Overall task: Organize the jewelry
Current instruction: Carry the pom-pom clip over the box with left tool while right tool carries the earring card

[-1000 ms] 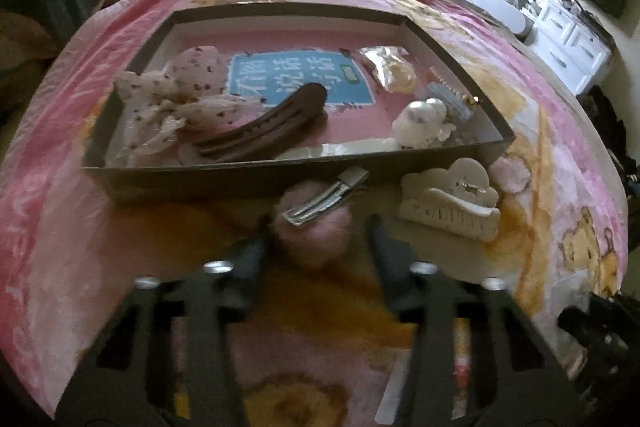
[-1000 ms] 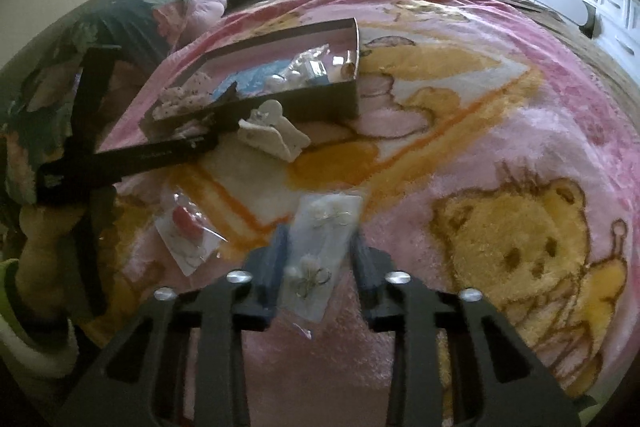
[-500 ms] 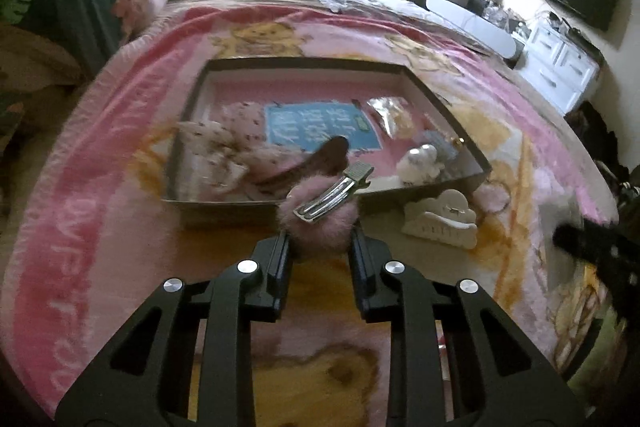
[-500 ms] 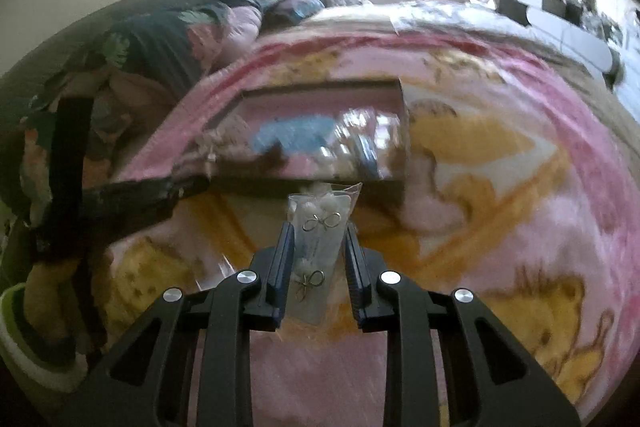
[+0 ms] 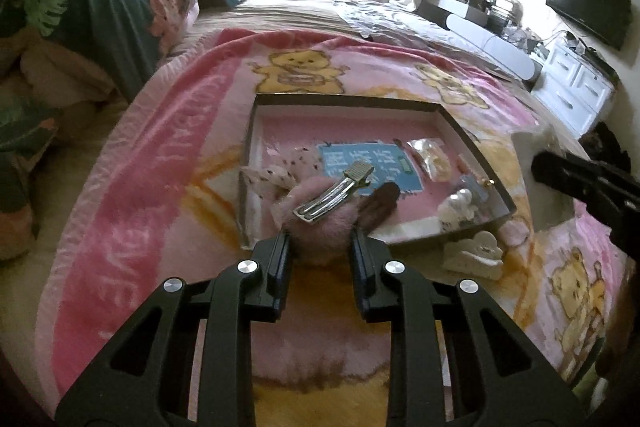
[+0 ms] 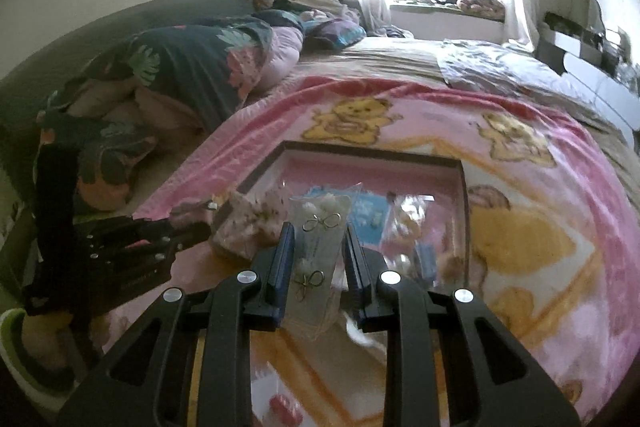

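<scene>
My left gripper (image 5: 319, 245) is shut on a pink fluffy pom-pom hair clip (image 5: 322, 217) with a silver metal clip on top, held above the near edge of the shallow dark-rimmed tray (image 5: 348, 99). My right gripper (image 6: 319, 249) is shut on a clear bag of earrings (image 6: 316, 247), held above the near side of the same tray (image 6: 372, 151). The tray holds a spotted bow (image 5: 276, 173), a blue card (image 5: 370, 169), a brown clip (image 5: 380, 205), a clear packet (image 5: 432, 157) and a pearl piece (image 5: 456, 209).
A cream claw clip (image 5: 474, 255) lies on the pink bear blanket (image 5: 132, 227) just outside the tray's near right corner. A red item (image 6: 282, 405) lies on the blanket below my right gripper. Pillows and bedding (image 5: 80, 27) are piled far left. White drawers (image 5: 576, 91) stand at right.
Both grippers closed on their items and lifted them off the blanket, then moved up and toward the tray. The tray now looks smaller and farther below.
</scene>
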